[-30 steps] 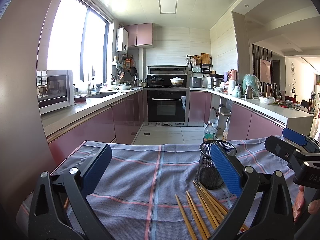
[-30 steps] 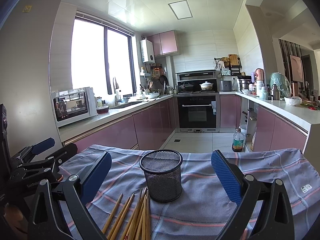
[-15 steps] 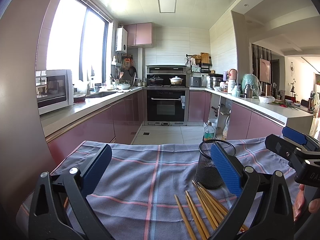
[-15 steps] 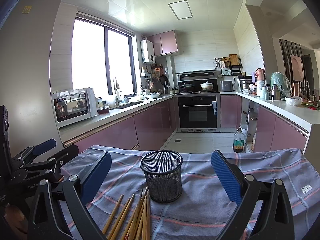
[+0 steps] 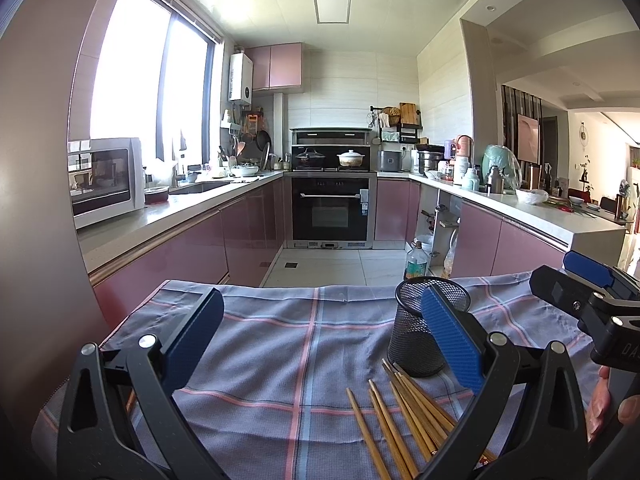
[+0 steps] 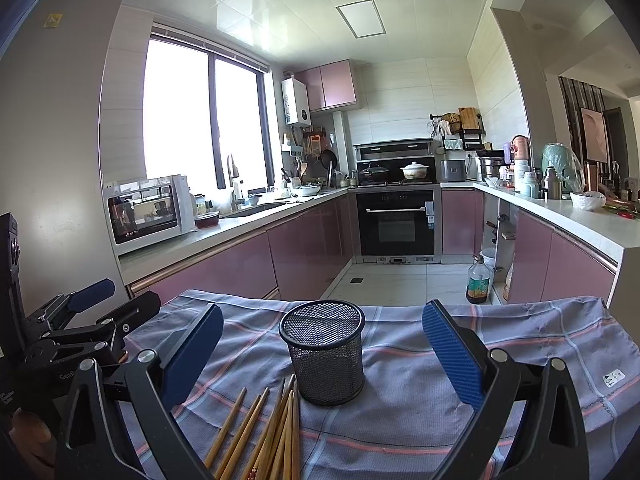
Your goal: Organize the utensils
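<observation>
Chopsticks (image 6: 276,428) beside holder (image 6: 325,350); fingers (image 6: 450,354) apparently clear.

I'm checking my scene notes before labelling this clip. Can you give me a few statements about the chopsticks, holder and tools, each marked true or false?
1. The mesh holder stands upright on the plaid cloth. True.
2. The chopsticks are already in the holder. False: they lie loose on the cloth beside it.
3. The right tool is open and holds nothing. True.
4. The left tool grips a chopstick. False: it is open and holds nothing.
</observation>
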